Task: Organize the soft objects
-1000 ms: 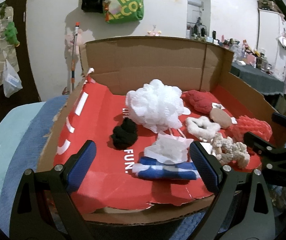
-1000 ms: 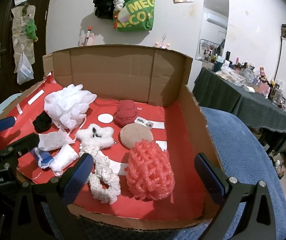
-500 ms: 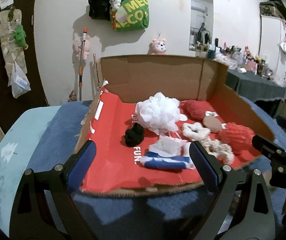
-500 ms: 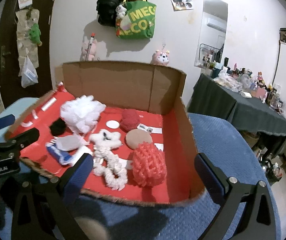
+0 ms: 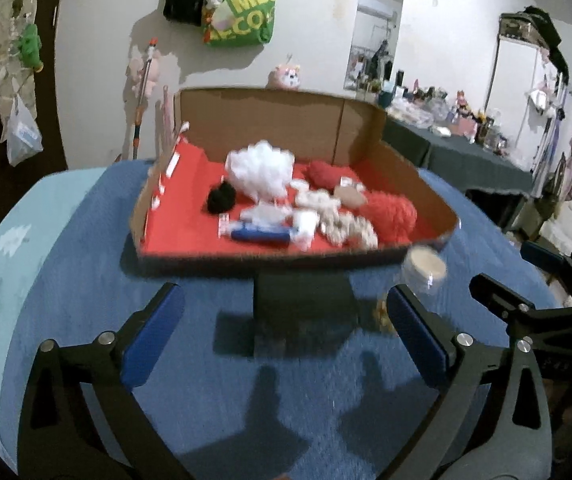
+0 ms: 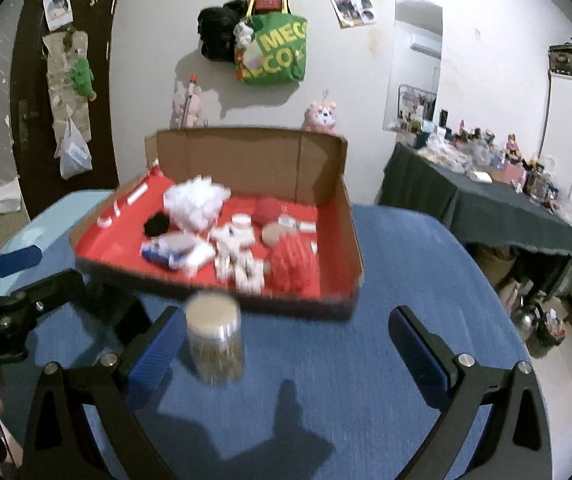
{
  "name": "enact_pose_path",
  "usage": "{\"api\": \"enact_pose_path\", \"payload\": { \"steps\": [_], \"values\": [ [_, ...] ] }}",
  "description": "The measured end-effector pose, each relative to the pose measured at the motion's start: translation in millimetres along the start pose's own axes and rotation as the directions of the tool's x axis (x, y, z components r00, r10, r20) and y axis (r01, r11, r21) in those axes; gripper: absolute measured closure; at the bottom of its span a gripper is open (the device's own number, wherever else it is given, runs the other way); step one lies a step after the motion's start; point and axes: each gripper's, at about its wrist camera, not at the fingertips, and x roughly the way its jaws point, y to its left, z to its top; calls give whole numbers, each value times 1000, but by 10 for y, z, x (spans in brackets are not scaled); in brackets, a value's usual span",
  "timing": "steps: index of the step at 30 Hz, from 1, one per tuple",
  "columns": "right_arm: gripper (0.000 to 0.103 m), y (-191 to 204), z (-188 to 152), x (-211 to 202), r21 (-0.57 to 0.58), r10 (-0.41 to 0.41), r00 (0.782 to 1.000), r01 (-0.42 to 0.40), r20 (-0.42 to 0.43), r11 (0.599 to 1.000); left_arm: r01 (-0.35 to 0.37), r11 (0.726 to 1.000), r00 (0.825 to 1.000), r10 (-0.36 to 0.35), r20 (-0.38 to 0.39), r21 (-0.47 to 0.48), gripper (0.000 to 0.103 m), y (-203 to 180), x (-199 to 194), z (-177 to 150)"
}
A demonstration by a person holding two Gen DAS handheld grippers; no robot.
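Note:
A cardboard box [image 5: 270, 122] with a red floor stands on the blue table and also shows in the right wrist view [image 6: 246, 152]. In it lie a white mesh puff [image 5: 260, 172], a black puff [image 5: 222, 198], a blue and white bundle [image 5: 260, 234], a cream knitted piece [image 5: 348, 226], a red mesh sponge [image 5: 392, 212] and a dark red ball [image 5: 322, 170]. My left gripper [image 5: 286, 336] is open and empty, well short of the box. My right gripper [image 6: 286, 352] is open and empty, with the sponge [image 6: 294, 258] ahead of it.
A clear jar with a tan lid [image 6: 214, 336] stands on the table beside the right gripper's left finger; it shows near the box's front right corner [image 5: 424, 270]. A dark flat object [image 5: 302, 304] lies before the box. A cluttered dark side table [image 6: 486, 204] stands at right.
Both grippers have pulled back from the box, still open. The box now looks smaller and farther away, and the jar and bare blue table have come into view.

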Motion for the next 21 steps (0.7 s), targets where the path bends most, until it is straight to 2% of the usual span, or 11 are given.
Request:
{"api": "enact_pose_path", "payload": {
  "steps": [6,10,17,21],
  "values": [
    [0,-31,-364,58,30,6,996,-3,-91,1000,-11,1000,995,9,-103,-19,0,-13,179,-340],
    [0,-13,-555,248,31,9,987,-4,-163,1000,-55,998,985,53,-166,-9,0,-16,374,-514],
    [0,8,-721,521,13,-29,973,33,-229,999,-124,992,970,123,-208,7,0,-11,563,-587],
    [0,-49,-750,568,47,-10,969,23,-247,999,-155,988,962,155,-223,19,0,-25,604,-605]
  ]
}}
